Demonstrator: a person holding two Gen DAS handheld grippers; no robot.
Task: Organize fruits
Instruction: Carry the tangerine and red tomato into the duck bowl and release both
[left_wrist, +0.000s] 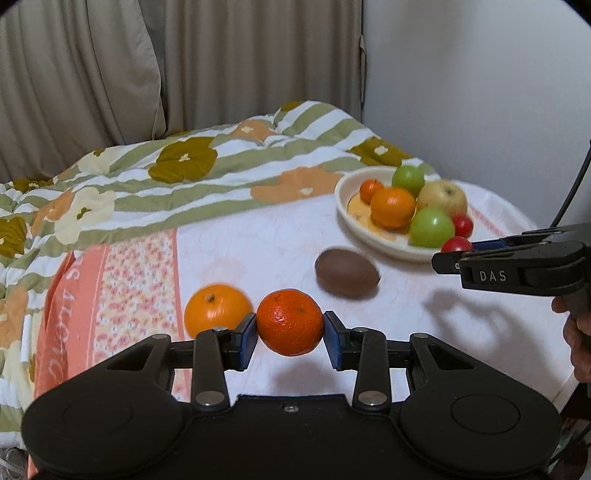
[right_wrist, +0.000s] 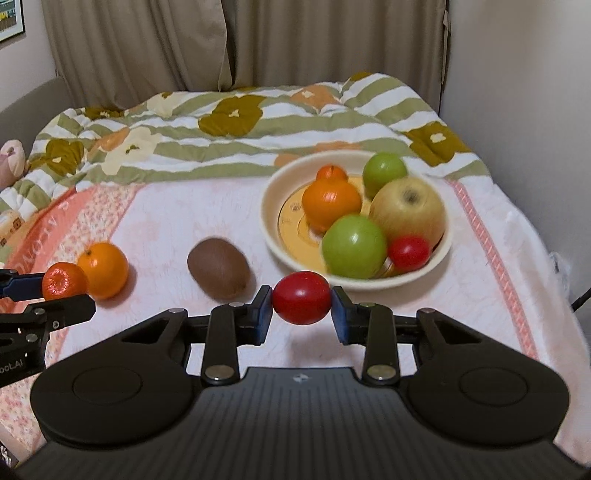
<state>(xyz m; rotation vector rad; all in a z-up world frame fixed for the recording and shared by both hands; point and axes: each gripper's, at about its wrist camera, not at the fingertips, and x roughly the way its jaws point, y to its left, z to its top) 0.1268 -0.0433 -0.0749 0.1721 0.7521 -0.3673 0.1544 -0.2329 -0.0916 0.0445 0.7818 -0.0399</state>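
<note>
A bed covered by a pale pink cloth (right_wrist: 166, 206) and a quilt striped green and white with flowers (left_wrist: 207, 173) is seen from two handheld grippers. In the left wrist view, the left gripper (left_wrist: 290, 330) is clamped on a dark orange mandarin (left_wrist: 289, 322), which is pressed between the two blue pads and held clear of the cloth. Just behind it on the cloth a lighter orange (left_wrist: 216, 308) is seen, and further right a brown kiwi (left_wrist: 347, 273). In the right wrist view, the right gripper (right_wrist: 302, 314) is clamped on a small red tomato-like fruit (right_wrist: 301, 297), likewise pinched between blue pads.

A cream bowl (right_wrist: 271, 236) is set on the cloth beyond the kiwi, to its right. Its contents are shown best by the right wrist view: two green apples (right_wrist: 354, 246), a large yellow apple (right_wrist: 408, 208), an orange (right_wrist: 330, 201) with a small mandarin behind it, and a second small red fruit (right_wrist: 409, 252).

Only the left wrist view shows part of a hand (left_wrist: 578, 332) at the right edge, wrapped around the right gripper's handle. Only the right wrist view shows a soft toy (right_wrist: 13, 158) at the bed's left side and a framed picture corner on the wall.
</note>
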